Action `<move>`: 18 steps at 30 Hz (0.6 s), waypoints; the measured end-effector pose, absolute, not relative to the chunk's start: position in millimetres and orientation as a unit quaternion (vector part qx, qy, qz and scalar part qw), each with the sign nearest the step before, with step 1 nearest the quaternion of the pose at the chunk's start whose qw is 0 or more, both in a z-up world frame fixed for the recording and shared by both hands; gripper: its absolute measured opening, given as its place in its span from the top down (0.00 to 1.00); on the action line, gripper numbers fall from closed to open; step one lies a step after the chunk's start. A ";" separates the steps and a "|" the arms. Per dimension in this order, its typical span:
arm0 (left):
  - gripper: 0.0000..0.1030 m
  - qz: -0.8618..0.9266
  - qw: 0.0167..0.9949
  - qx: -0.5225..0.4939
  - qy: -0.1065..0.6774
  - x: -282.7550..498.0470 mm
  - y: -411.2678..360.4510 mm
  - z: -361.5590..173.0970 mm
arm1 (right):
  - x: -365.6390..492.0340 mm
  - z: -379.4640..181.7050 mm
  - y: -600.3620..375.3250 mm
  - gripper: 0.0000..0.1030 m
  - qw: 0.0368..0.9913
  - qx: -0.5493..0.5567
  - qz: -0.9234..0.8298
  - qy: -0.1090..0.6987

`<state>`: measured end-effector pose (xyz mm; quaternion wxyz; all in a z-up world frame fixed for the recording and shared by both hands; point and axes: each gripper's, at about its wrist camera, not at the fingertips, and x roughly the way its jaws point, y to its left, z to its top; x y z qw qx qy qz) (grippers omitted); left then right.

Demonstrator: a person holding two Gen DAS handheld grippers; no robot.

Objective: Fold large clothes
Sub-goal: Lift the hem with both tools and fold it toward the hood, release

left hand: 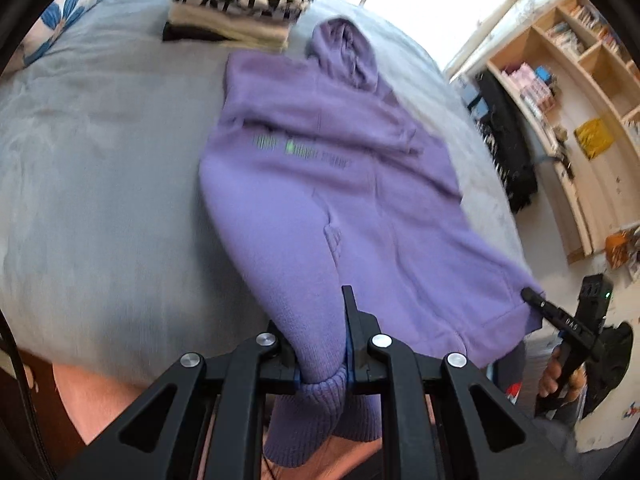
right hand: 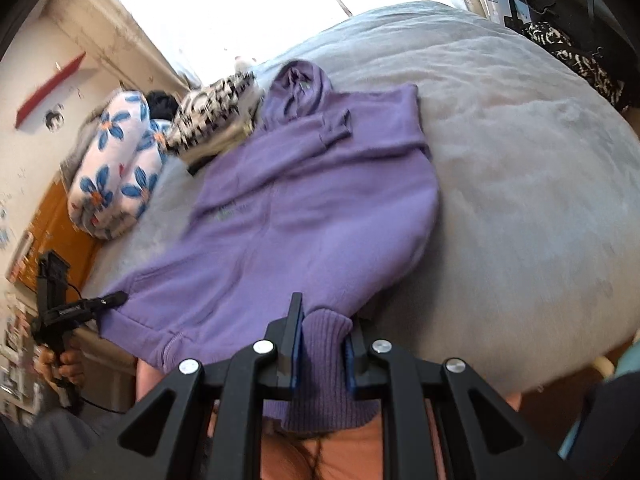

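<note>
The left claw (left hand: 320,344) is nearly closed, pinching the ribbed hem of the purple hoodie (left hand: 320,160) at 6 o'clock of the garment. The right claw (right hand: 322,344) is likewise clamped on the hem's other corner. The hoodie lies on the grey bed (left hand: 100,160), hood toward 12 o'clock. A stack of folded clothes (left hand: 236,4) sits at its 11 o'clock, beside a floral pillow (right hand: 116,168).

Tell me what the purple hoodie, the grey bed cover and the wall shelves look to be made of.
Purple hoodie: soft knit, likely cotton fleece; matte, fuzzy surface, with a ribbed hem pinched in the right gripper.
Grey bed cover: plush, velvety fabric, perhaps fleece; faint sheen and brushed streaks.
Wall shelves: light unpainted wood or plywood, judging by the pale edges.
</note>
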<state>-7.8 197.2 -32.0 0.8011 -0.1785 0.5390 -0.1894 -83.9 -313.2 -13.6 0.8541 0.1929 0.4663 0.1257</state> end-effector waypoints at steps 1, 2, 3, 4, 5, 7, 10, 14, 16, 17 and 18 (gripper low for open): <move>0.88 -0.190 0.804 -0.182 0.533 0.9 198.3 -25.7 | -74.5 -8.5 -314.8 0.85 0.854 0.201 0.130 0.461; 0.88 -0.190 0.808 -0.183 0.527 11.8 198.6 -20.3 | -62.5 -1.8 -316.6 0.85 0.856 0.211 0.134 0.453; 0.88 -0.191 0.812 -0.183 0.519 26.7 200.3 -13.6 | -52.7 3.8 -318.0 0.85 0.857 0.218 0.137 0.447; 0.88 -0.190 0.816 -0.183 0.515 36.4 198.9 -8.9 | -36.8 11.4 -320.8 0.84 0.857 0.228 0.139 0.440; 0.88 -0.192 0.818 -0.186 0.510 51.3 199.7 -3.7 | -25.3 15.8 -322.2 0.84 0.858 0.233 0.140 0.436; 0.87 -0.192 0.822 -0.194 0.500 75.9 199.6 3.7 | 1.9 24.7 -324.9 0.84 0.860 0.239 0.138 0.429; 0.85 -0.191 0.830 -0.196 0.487 120.4 195.2 11.1 | 55.3 33.5 -328.2 0.82 0.863 0.246 0.120 0.424; 0.76 -0.170 0.830 -0.214 0.487 188.3 184.1 1.4 | 121.6 31.2 -332.7 0.71 0.863 0.259 0.084 0.426; 0.72 -0.160 0.820 -0.232 0.499 221.8 181.6 -11.1 | 157.3 23.1 -334.2 0.66 0.860 0.259 0.069 0.434; 0.67 -0.155 0.813 -0.240 0.507 235.8 177.8 -20.1 | 168.0 18.7 -334.1 0.61 0.859 0.259 0.064 0.436; 0.58 -0.153 0.805 -0.247 0.516 248.8 174.9 -31.6 | 180.7 12.7 -334.1 0.58 0.859 0.259 0.058 0.439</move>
